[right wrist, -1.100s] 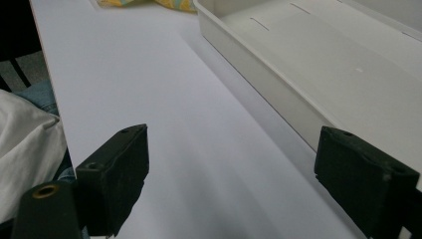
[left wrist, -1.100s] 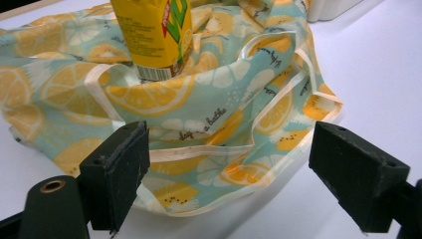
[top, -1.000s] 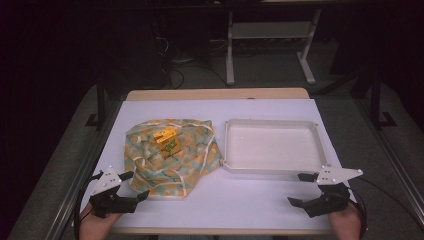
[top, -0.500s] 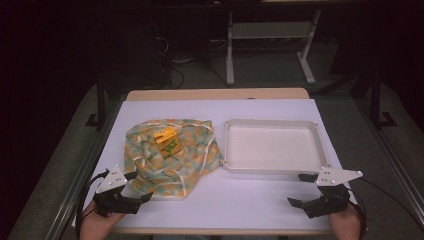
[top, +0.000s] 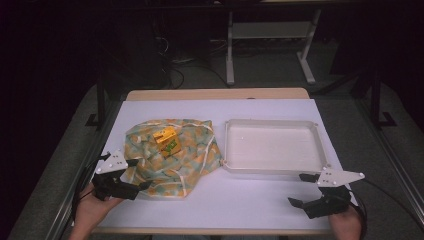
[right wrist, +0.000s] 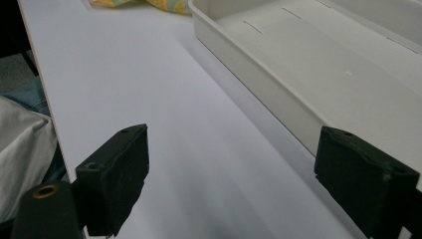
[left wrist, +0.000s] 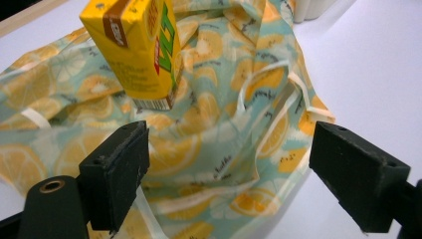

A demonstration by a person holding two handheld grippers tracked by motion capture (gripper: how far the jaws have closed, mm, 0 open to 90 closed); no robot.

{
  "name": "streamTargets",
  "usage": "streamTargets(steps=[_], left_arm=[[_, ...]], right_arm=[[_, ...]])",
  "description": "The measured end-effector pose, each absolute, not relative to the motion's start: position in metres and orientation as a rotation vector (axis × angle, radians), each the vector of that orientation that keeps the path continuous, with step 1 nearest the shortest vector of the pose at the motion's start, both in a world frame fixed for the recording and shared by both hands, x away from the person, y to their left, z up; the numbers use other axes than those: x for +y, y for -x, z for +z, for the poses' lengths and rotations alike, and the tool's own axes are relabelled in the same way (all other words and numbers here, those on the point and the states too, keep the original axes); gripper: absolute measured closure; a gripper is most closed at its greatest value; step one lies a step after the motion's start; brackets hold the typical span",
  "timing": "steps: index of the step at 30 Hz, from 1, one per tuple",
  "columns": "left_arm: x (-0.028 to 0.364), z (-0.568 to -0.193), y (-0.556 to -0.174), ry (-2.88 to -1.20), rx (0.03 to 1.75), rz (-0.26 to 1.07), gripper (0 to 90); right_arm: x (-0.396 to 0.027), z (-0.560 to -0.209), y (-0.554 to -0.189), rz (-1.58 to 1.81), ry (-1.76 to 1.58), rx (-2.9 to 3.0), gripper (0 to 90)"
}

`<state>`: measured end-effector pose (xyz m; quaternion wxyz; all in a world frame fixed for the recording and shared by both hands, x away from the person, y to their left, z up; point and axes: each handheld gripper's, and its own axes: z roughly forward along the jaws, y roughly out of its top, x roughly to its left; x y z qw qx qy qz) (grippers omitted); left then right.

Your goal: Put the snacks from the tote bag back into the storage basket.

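A lemon-print cloth [top: 172, 155] lies crumpled on the left half of the white table, and a yellow juice carton [top: 166, 141] stands on it. My left gripper [top: 137, 174] is open at the cloth's near left edge, its jaws on either side of a fold of the cloth [left wrist: 219, 149], with the carton [left wrist: 137, 47] just beyond them. An empty white tray [top: 225, 145] sits to the right of the cloth. My right gripper [top: 301, 190] is open near the table's front right corner, just in front of the tray [right wrist: 249, 74], with bare table between its jaws.
The table [top: 240, 200] has a wooden front edge close to both hands. Behind the table are a dark floor, cables and a white stand [top: 230, 55]. A person's lap shows past the table edge [right wrist: 35, 69] in the right gripper view.
My left gripper has moved a little forward and to the right, over the cloth's near edge. The right gripper, cloth, carton and tray have stayed put.
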<state>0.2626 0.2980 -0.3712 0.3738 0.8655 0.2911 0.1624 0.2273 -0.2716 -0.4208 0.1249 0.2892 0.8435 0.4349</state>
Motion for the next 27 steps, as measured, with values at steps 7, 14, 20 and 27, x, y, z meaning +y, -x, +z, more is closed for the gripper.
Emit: streamTargets(steps=[7,14,20,27], left_arm=[[0.293,-0.359,-0.285,-2.250,0.724,0.407,15.4],[0.291,-0.355,-0.313,-2.304,0.748,0.430,17.4],[0.292,-0.354,-0.332,-2.320,0.778,0.413,17.5],[0.281,-0.351,-0.350,-2.324,0.756,0.362,17.5]], right_arm=[[-0.270,-0.420,-0.226,1.271,-0.840,2.457,13.5],[-0.270,-0.420,-0.227,1.274,-0.829,2.459,13.5],[-0.268,-0.420,-0.228,1.278,-0.823,2.469,13.5],[-0.265,-0.420,-0.229,1.285,-0.807,2.484,13.5]])
